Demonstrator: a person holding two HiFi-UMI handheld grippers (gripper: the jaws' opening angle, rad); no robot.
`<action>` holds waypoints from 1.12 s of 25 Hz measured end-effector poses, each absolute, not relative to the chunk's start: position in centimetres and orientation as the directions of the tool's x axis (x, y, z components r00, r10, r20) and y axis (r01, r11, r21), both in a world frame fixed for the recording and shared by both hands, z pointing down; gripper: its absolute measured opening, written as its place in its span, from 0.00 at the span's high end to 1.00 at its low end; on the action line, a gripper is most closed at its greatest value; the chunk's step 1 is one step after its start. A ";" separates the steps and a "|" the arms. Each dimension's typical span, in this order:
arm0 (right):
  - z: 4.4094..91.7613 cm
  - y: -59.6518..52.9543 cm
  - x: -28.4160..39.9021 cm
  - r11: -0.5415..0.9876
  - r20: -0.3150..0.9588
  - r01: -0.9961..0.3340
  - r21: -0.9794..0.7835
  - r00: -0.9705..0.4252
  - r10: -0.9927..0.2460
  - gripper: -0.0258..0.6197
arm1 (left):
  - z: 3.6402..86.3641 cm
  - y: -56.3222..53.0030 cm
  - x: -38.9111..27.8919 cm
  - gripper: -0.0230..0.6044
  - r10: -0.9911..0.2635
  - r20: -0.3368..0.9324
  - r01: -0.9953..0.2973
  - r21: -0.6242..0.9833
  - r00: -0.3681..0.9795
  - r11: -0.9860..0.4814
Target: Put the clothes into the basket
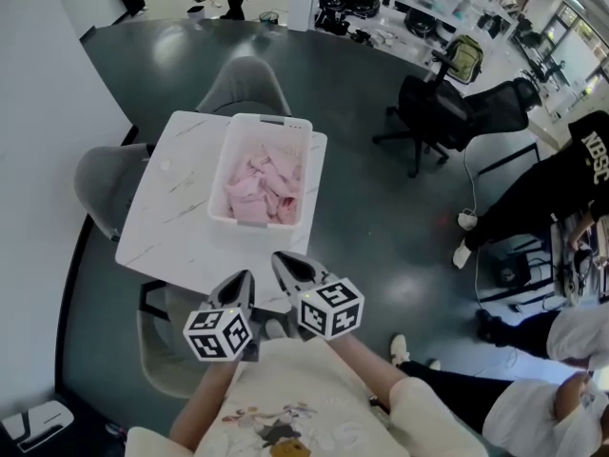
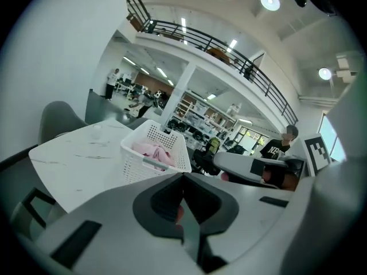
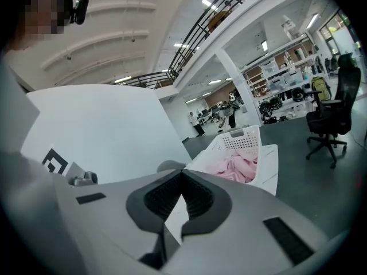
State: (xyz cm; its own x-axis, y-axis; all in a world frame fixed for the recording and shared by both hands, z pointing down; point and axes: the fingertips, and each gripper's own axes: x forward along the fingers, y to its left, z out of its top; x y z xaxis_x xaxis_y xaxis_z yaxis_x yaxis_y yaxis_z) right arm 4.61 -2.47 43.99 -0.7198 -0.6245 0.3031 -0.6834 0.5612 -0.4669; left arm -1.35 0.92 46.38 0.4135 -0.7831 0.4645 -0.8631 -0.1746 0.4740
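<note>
Clothes (image 1: 262, 190) in basket (image 1: 271, 120) on table (image 1: 176, 193), left gripper (image 1: 244, 279) and right gripper (image 1: 284, 260) near edge, jaws clenched, empty

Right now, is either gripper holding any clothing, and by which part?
Nothing is held: left gripper and right gripper are shut and empty; the pink clothes lie in the white basket.

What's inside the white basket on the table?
A heap of pink clothes lies in the white perforated plastic basket. It covers most of the basket's floor, so anything beneath the heap cannot be seen.
</note>
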 end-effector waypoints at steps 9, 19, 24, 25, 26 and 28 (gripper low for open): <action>42.2 0.2 4.7 0.604 0.269 -0.664 -0.441 -0.739 -0.617 0.95 | 44.7 4.0 -1.9 0.95 -0.817 0.428 -0.874 0.453 0.387 -0.177; 39.5 2.3 4.0 0.679 0.217 -0.652 -0.337 -0.756 -0.618 0.95 | 42.8 5.9 -0.7 0.95 -0.822 0.387 -0.872 0.426 0.418 -0.243; 38.5 2.2 3.8 0.690 0.199 -0.649 -0.322 -0.758 -0.621 0.95 | 42.5 6.3 -0.7 0.95 -0.831 0.371 -0.873 0.422 0.414 -0.246; 38.5 2.2 3.8 0.691 0.198 -0.649 -0.319 -0.759 -0.621 0.95 | 42.6 6.3 -0.8 0.95 -0.832 0.370 -0.873 0.421 0.413 -0.245; 38.5 2.3 3.8 0.692 0.200 -0.647 -0.319 -0.760 -0.619 0.95 | 42.6 6.4 -0.9 0.95 -0.832 0.370 -0.873 0.421 0.412 -0.245; 38.8 2.4 3.7 0.692 0.207 -0.644 -0.326 -0.763 -0.612 0.95 | 42.7 6.5 -0.8 0.95 -0.832 0.370 -0.873 0.422 0.413 -0.245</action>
State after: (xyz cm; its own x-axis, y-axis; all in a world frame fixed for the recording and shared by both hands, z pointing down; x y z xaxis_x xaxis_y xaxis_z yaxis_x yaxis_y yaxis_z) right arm 3.73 2.44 38.76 -0.7629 -0.6124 0.2072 -0.6441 0.6922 -0.3255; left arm -0.76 6.55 42.67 0.4126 -0.8322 0.3705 -0.8729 -0.2448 0.4220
